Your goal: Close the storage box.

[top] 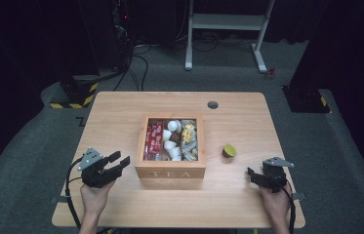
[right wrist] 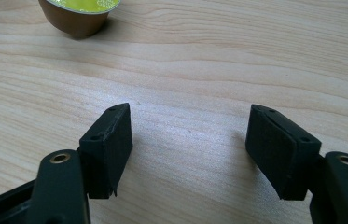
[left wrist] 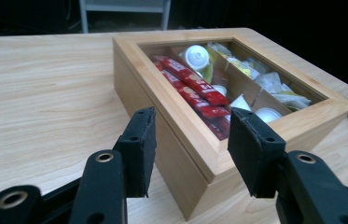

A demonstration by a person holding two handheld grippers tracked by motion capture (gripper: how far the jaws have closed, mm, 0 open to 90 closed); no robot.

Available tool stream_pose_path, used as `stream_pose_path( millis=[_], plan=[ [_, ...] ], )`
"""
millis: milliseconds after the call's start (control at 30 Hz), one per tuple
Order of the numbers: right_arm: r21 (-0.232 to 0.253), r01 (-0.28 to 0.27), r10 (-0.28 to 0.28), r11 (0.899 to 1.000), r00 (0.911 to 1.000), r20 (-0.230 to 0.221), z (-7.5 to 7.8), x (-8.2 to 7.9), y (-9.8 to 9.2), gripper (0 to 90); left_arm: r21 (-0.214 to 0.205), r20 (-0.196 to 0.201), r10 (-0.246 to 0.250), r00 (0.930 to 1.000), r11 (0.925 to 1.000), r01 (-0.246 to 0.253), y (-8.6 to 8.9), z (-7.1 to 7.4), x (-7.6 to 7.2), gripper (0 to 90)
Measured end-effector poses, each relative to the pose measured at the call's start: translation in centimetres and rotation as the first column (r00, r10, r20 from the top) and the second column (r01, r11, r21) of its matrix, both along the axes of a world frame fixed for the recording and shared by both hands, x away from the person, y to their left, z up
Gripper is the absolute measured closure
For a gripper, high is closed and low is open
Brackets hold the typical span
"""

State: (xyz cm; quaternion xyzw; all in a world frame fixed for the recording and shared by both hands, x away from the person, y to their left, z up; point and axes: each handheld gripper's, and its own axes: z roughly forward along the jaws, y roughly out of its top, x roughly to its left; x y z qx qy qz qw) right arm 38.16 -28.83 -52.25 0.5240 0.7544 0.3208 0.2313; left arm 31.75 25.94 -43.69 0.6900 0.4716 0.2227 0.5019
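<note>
Coffee capsule [right wrist: 79,14] cropped by the frame's top edge — sachets in the tea box [top: 170,168], centre frame, too small to identify.

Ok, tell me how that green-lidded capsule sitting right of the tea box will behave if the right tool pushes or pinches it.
The capsule is a small brown cup under a foil lid, so probably light; a push would likely slide it over the smooth table. Its walls taper to a narrower base, so it might tip, or slip out of a pinch. The lid looks thin: a hard squeeze could dent it. The right tool is open and empty.
</note>
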Motion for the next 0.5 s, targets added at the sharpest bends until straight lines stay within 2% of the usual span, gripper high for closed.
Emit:
stream_pose_path(
  millis=[233,500],
  plan=[
    [-0.001,-0.001,0.001,1.0,1.0,0.0,0.0,0.0,0.0,31.5,0.001,0.002,0.039,0.9993,0.9993,-0.039,0.9,-0.3,0.1,50.1],
    [-0.001,-0.001,0.001,1.0,1.0,0.001,0.0,0.0,0.0,31.5,0.044,-0.02,0.1,0.9947,0.9941,-0.1,1.7,-1.1,0.4,48.2]
  ],
)
